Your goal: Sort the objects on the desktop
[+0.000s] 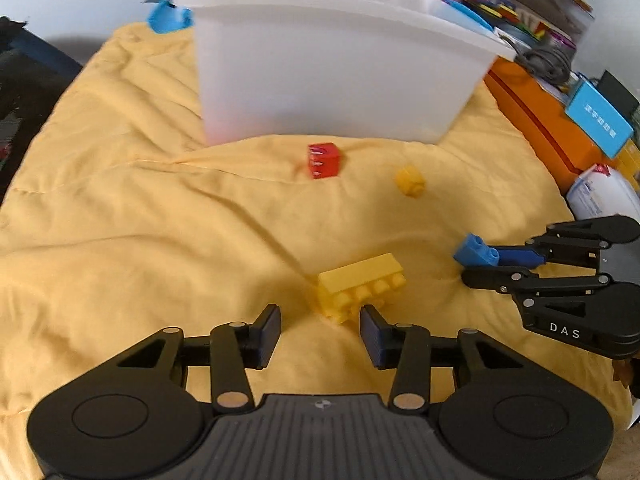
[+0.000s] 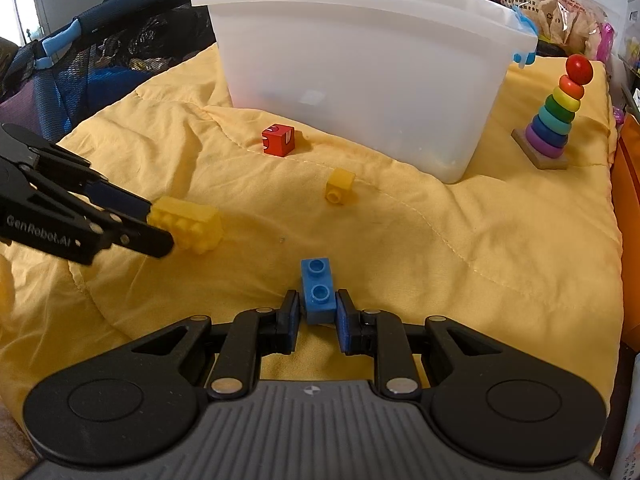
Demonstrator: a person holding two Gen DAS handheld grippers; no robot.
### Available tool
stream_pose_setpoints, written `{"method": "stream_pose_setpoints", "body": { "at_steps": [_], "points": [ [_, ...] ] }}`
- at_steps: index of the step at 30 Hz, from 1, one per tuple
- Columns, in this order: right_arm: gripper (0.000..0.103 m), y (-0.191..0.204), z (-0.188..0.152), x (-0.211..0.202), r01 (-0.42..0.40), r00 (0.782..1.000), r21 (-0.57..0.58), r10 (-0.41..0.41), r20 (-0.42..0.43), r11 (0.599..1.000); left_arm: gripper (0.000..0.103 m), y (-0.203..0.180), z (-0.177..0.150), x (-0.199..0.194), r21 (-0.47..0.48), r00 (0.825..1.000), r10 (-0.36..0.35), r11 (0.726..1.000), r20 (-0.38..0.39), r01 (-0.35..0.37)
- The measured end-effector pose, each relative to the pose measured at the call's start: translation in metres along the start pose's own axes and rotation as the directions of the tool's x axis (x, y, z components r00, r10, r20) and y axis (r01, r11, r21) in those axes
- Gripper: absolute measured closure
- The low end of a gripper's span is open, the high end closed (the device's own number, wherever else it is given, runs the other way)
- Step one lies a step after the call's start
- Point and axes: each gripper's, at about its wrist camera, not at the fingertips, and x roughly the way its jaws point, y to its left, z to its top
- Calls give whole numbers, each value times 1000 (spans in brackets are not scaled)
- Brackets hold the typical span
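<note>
Gripping small blue plastic brick [image 2: 317,294] in my right gripper [image 2: 317,316] | left gripper [image 1: 320,330] jaws open beside long yellow plastic brick [image 1: 362,286] | both short of translucent white plastic bin [image 2: 360,68]

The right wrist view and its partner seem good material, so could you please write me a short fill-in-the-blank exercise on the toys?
1. The right gripper is shut on a small ____ brick.
2. The left gripper is open, facing a long ____ brick.
3. The cube before the white bin is ____.

Missing words: blue; yellow; red
</note>
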Motion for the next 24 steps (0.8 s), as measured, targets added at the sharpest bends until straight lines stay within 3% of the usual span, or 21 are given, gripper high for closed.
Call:
{"method": "stream_pose_setpoints", "body": {
  "at_steps": [3,8,11,14,24],
  "points": [
    [81,0,0,0,0,1000,1,0,0,1000,52,-5,-2,-7,42,999,26,999,22,-27],
    [81,1,0,-1,2,1000,-2,-2,-1,1000,52,-27,-4,-7,192,996,77,978,51,-86],
    [81,2,0,-2,4,1000,-2,-4,1,1000,52,-39,-5,-6,296,992,106,947,71,-122],
    [81,1,0,-2,3,1000,-4,-3,0,1000,52,-50,-8,-2,406,986,141,898,93,-166],
    [80,2,0,0,13,1000,4,-13,1,1000,52,-55,-4,-2,489,984,123,856,127,-170]
  ]
}}
